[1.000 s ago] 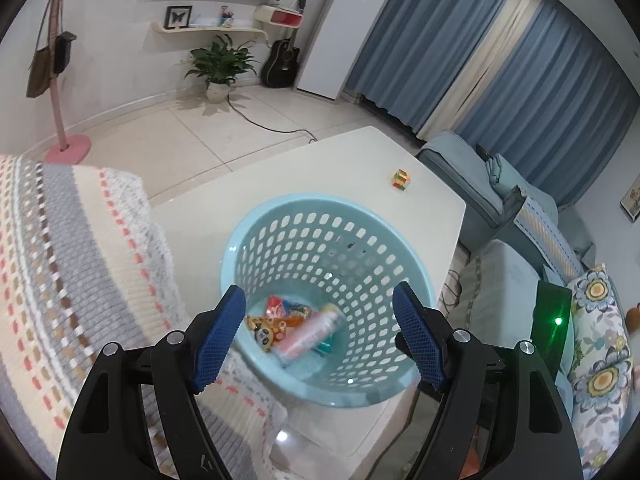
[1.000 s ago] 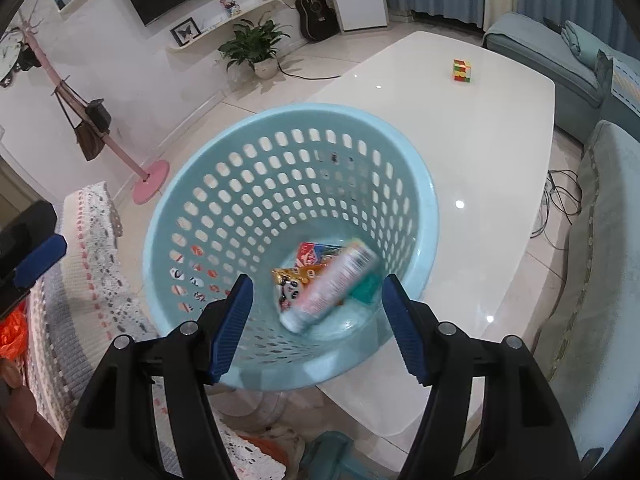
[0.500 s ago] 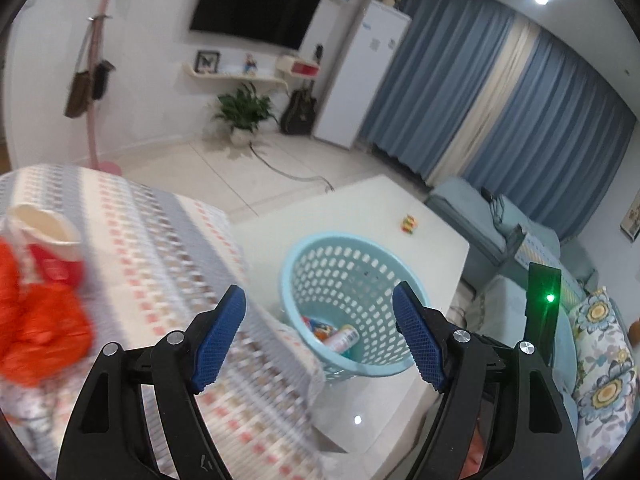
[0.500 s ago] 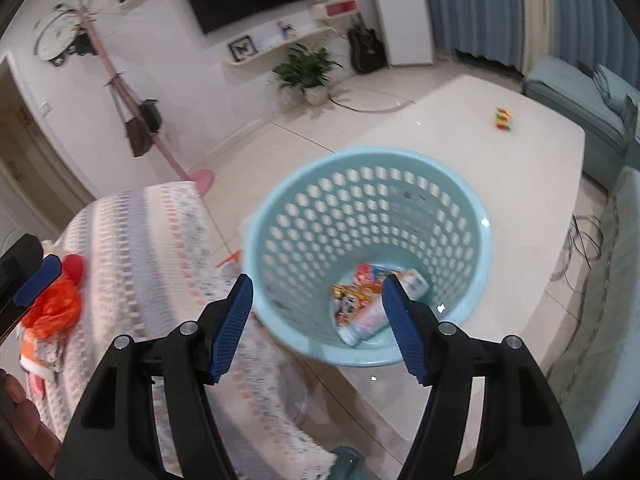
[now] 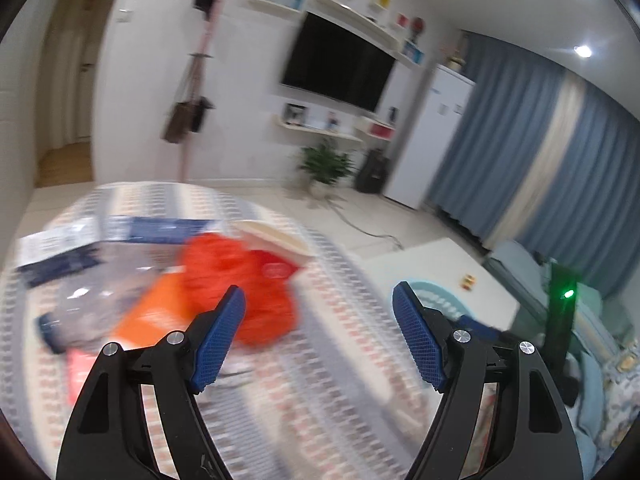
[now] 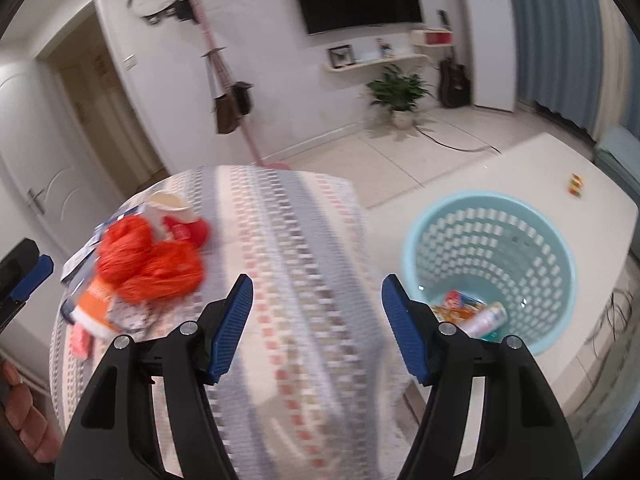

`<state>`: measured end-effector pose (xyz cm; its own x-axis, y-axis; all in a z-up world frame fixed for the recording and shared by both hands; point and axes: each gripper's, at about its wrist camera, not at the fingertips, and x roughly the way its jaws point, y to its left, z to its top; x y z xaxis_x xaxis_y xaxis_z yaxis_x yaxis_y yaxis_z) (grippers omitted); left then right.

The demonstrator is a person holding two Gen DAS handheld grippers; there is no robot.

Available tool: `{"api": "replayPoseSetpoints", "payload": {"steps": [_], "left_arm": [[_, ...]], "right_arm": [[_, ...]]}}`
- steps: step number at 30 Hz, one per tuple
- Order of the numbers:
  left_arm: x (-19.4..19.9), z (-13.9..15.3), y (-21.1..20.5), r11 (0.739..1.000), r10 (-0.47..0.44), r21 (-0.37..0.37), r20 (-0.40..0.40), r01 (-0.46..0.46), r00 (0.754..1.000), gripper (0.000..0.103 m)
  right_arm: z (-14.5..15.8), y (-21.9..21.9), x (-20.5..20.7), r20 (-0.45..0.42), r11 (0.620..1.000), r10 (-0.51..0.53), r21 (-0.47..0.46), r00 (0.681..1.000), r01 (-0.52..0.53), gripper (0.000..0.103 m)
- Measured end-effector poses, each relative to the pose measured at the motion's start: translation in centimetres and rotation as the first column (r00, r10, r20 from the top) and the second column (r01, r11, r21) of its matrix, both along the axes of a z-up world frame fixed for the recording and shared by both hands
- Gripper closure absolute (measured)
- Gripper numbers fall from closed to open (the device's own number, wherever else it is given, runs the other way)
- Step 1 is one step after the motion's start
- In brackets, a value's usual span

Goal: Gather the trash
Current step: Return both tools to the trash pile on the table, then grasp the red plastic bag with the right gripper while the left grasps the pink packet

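Both claws are empty with jaws spread wide. The left gripper [image 5: 318, 340] hangs over the patterned cloth [image 5: 340, 380], and the right gripper [image 6: 316, 328] hangs over the same cloth [image 6: 288, 280], between the trash pile and the basket.

Change since a second ago: both cameras looked straight down into the blue basket [image 6: 488, 248] then; now both have swung away toward the cloth-covered surface. The left view is heavily blurred, so that swing reads as fast. Items dropped already: a pale can [image 6: 486, 318] and colourful snack wrappers [image 6: 456, 304] lie in the basket bottom. That drop-off looks finished, and the next pickup is likely starting.

Remaining trash sits on the cloth, left of the right gripper and just ahead of the left one: an orange crumpled bag [image 6: 148, 260] [image 5: 240, 272], a tipped paper cup [image 6: 168, 204], a red wrapper [image 6: 192, 232] touching the bag, an orange-and-white packet [image 6: 92, 304], and flat printed sheets [image 5: 60, 244] beyond; detail is too smeared to say more.

Farther off, the basket stands on the white table [image 6: 520, 168] beside the cloth edge, and a small coloured cube [image 6: 576, 185] lies well apart on the table. Judgement: task partly done, several pieces left.
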<state>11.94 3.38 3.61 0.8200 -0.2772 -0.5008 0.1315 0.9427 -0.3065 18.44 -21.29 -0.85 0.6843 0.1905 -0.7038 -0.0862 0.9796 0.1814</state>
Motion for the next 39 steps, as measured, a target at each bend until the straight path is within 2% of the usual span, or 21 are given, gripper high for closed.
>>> {"api": "replayPoseSetpoints", "payload": {"steps": [6,11,14,21,25,31,39], "left_arm": [[-2.8,-0.6,6.0,0.987,0.149,0.058,-0.017,-0.147,0.989,0.029],[-4.1,-2.9,10.7,0.961,0.262,0.115,-0.078,-0.252,0.962,0.029],[-4.1,-4.8,12.6,0.952,0.296,0.117,-0.133,-0.282,0.946,0.029],[-3.6,-7.8,14.5,0.955,0.291,0.118,-0.213,-0.271,0.933,0.029],[-2.9,-9.4,14.2,0.957,0.287,0.118,-0.258,-0.264,0.923,0.029],[-2.4,-11.0,14.2,0.952,0.301,0.148,-0.282,-0.269,0.911,0.029],[-1.9,-10.9,13.7,0.951,0.293,0.18,-0.276,-0.25,0.915,0.031]], "right_arm": [[0.7,6.3,-0.1,0.02,0.993,0.112,-0.044,0.993,-0.111,0.04],[0.9,10.1,0.6,0.016,0.983,0.183,-0.037,0.983,-0.182,0.04],[0.9,12.5,1.3,0.015,0.973,0.229,-0.032,0.973,-0.229,0.04],[0.6,17.1,3.2,0.01,0.951,0.308,-0.035,0.951,-0.308,0.039],[0.0,18.3,4.7,-0.01,0.948,0.317,-0.019,0.948,-0.318,0.028],[-1.3,19.6,6.7,-0.057,0.944,0.329,0.007,0.943,-0.329,0.025],[-2.9,20.8,7.6,-0.102,0.934,0.359,0.044,0.928,-0.356,0.027]]}}
